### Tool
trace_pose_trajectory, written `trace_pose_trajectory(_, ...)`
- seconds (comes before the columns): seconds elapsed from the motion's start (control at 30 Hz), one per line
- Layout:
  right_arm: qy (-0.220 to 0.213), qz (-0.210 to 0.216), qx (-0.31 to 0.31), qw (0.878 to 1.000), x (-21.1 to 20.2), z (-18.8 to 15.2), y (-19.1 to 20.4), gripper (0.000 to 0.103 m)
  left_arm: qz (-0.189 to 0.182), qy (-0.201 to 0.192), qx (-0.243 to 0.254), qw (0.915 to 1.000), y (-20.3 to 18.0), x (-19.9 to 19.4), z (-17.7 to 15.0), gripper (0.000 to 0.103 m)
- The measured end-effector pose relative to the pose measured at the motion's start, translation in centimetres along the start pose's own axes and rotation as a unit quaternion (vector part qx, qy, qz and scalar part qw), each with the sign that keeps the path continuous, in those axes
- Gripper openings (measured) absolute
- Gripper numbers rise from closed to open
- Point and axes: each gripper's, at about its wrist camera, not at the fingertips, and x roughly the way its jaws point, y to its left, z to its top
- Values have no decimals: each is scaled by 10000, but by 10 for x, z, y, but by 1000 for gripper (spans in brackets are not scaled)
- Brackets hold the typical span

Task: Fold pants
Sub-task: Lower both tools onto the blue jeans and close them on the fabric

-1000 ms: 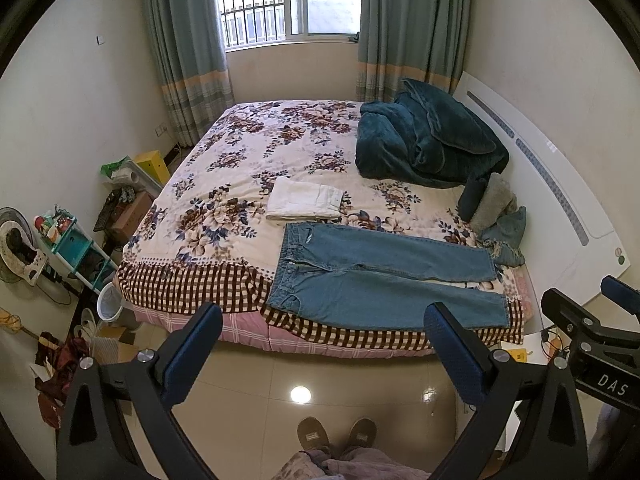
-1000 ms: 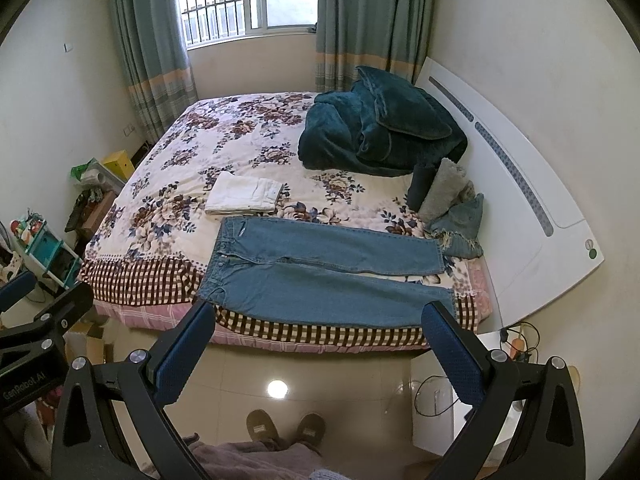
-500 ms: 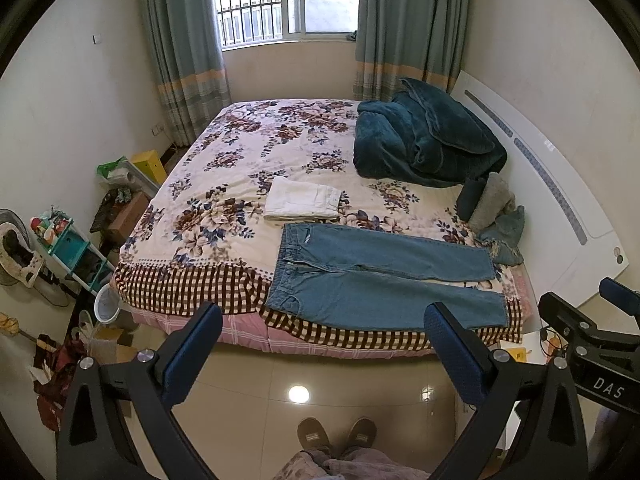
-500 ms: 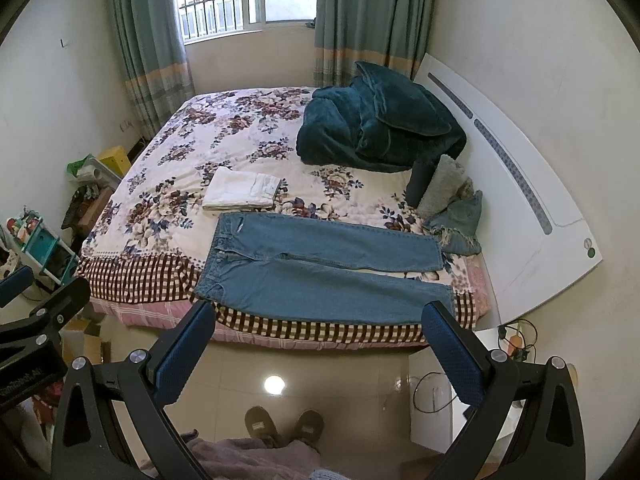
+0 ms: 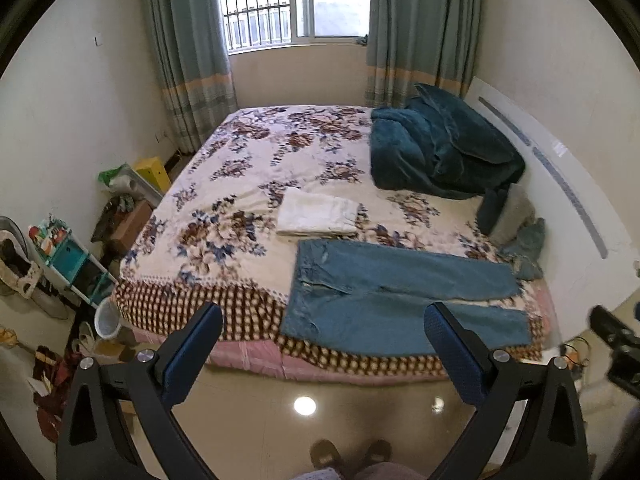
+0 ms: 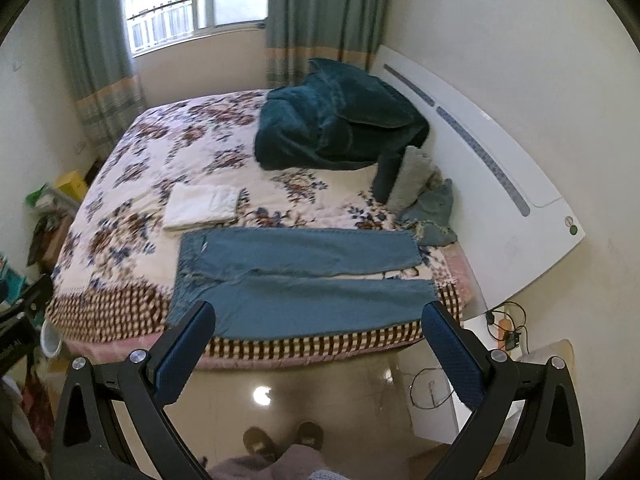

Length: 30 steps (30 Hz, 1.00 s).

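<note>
Blue jeans lie flat on the near edge of the bed, waist to the left, legs stretched right; they also show in the right wrist view. My left gripper is open and empty, held over the floor short of the bed. My right gripper is open and empty too, also short of the bed edge in front of the jeans.
A folded white garment lies just behind the jeans. A teal blanket and small pillows sit by the white headboard. Clutter and a shelf stand left of the bed. Cables lie on the right floor.
Both grippers have moved forward toward the bed; the jeans appear larger and nearer. The right view has turned slightly. Nothing on the bed has moved.
</note>
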Motion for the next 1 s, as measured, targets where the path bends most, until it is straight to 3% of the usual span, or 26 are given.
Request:
trace_pose_trajectory(0.17,147,-236,212,9994,71,39,-8,103,168,218,-145,9995,5,58,23,103)
trace_pose_trajectory(0.27,380,-282,414,9980,139,68,-22,103,297,436,-207,9984,2,97,37,103)
trace_pose_trajectory(0.47,1018,-282,908,9902,322,128,-74,103,742,1086,-498,9901,-21,203,74,103)
trace_pose_trajectory(0.6,1542,-297,1136,9810,462,165,-110,103,1048,1588,-898,9776,-40,294,99,103)
trace_pose_trajectory(0.7,1995,-373,1371,9696,576,183,-136,103,1153,2250,-1286,9590,-52,382,110,103)
trace_pose_trajectory(0.8,2331,-471,1644,9573,669,189,-162,103,1211,2978,-1617,9330,-63,478,109,103)
trace_pose_trajectory(1.0,2985,-625,2240,9256,801,167,-199,103,1379,3842,-2191,8862,-77,626,95,103)
